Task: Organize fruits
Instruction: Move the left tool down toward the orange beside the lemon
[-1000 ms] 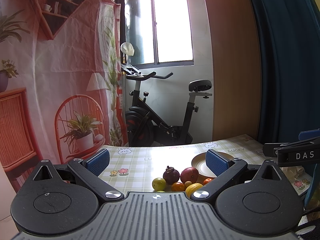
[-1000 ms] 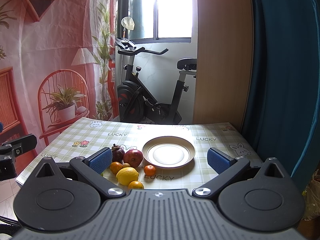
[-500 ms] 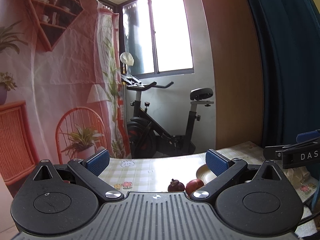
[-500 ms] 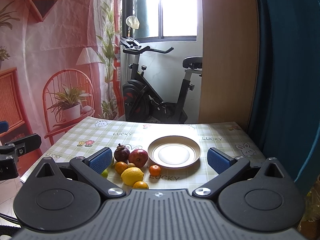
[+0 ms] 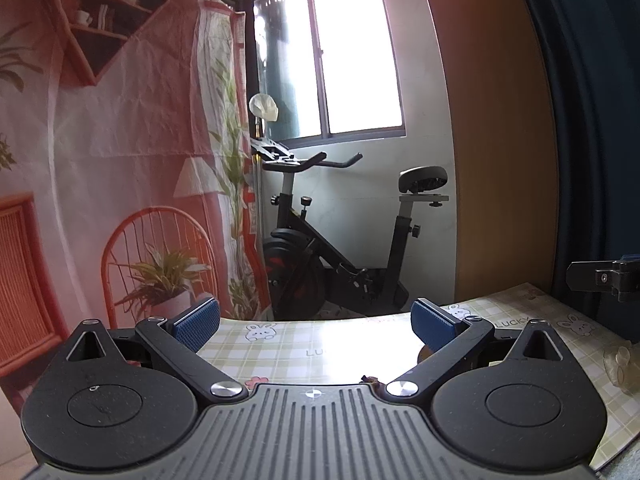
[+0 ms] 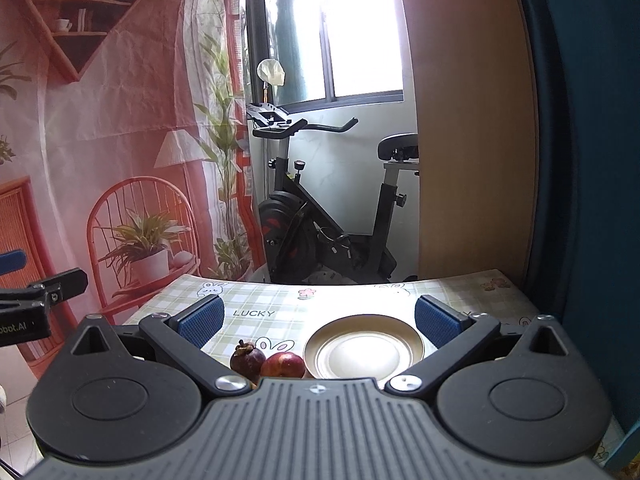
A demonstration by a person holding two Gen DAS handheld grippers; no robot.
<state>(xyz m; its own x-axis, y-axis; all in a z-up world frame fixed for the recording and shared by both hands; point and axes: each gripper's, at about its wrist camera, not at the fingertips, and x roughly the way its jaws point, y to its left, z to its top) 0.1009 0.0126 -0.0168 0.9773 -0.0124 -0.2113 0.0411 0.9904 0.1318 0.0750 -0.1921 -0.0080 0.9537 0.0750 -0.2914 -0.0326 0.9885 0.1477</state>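
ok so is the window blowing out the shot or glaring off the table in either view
Left wrist view: the window is blown out white, and a bright glare patch washes out the tablecloth. Right wrist view: the window is overexposed too, the plate catches a sheen, and the mangosteen and apple stay readable. Both views bend straight lines, fisheye style.

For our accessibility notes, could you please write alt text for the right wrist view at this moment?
The open right gripper hangs empty over a checked tablecloth and points at an empty plate, with a mangosteen and a red apple side by side just left of it. An exercise bike stands under a bright window behind.
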